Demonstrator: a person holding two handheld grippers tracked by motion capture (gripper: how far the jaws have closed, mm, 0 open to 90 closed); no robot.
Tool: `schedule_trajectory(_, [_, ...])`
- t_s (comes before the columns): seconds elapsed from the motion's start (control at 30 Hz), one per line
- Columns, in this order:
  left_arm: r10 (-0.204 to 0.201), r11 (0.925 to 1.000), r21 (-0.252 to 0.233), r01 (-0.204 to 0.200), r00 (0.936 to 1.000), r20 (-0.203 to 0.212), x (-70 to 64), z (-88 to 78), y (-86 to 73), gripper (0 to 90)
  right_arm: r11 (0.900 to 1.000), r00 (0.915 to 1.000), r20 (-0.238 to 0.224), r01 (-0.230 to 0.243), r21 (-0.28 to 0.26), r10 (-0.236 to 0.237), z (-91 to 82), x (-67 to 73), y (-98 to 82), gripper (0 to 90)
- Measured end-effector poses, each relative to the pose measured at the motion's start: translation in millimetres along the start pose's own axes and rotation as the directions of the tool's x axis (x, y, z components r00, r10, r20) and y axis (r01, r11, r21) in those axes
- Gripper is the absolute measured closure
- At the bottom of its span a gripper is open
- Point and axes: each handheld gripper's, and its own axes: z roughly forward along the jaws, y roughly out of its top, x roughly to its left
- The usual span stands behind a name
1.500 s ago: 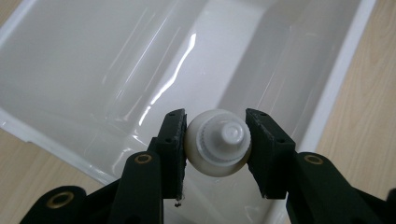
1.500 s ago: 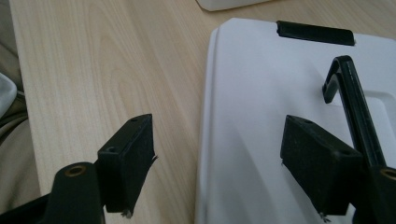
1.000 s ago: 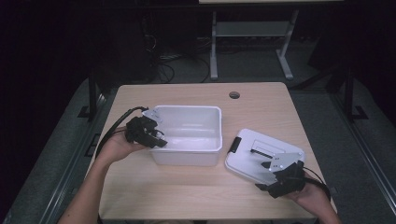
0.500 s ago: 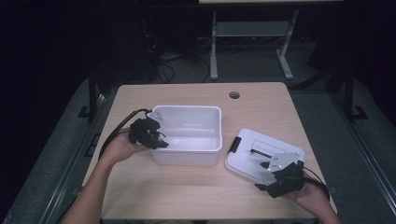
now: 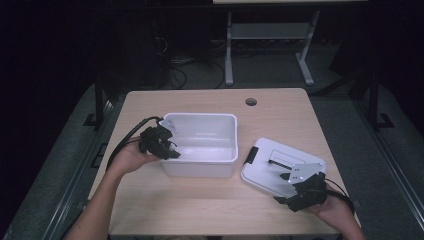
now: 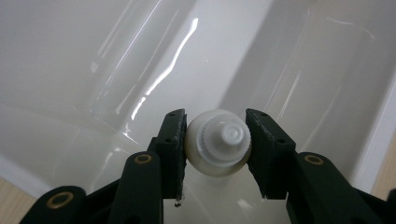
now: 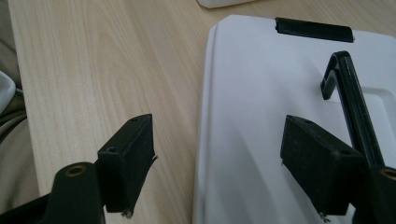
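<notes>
Currently — left gripper (image 6: 215, 154) clamped on a small white round plastic cap (image 6: 219, 142), held over the white plastic bin (image 5: 200, 172); release inside seems next. Right gripper (image 7: 217, 161) open — above the flat white lid (image 7: 280, 93).

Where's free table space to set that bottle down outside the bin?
Bare wood along the near edge in front of the bin, and the far strip around the table's hole. Crowded on the right, where the lid lies under the right gripper.
</notes>
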Motion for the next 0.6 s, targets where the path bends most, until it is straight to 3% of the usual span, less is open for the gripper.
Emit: schedule_trajectory(0.6, [-0.005, 1.0000, 0.007, 0.005, 1.0000, -0.003, 0.5, -3.0, -1.7, 58.9, 1.000, 1.0000, 0.002, 0.008, 0.002, -0.008, -0.1, 0.1, 0.7, 25.3])
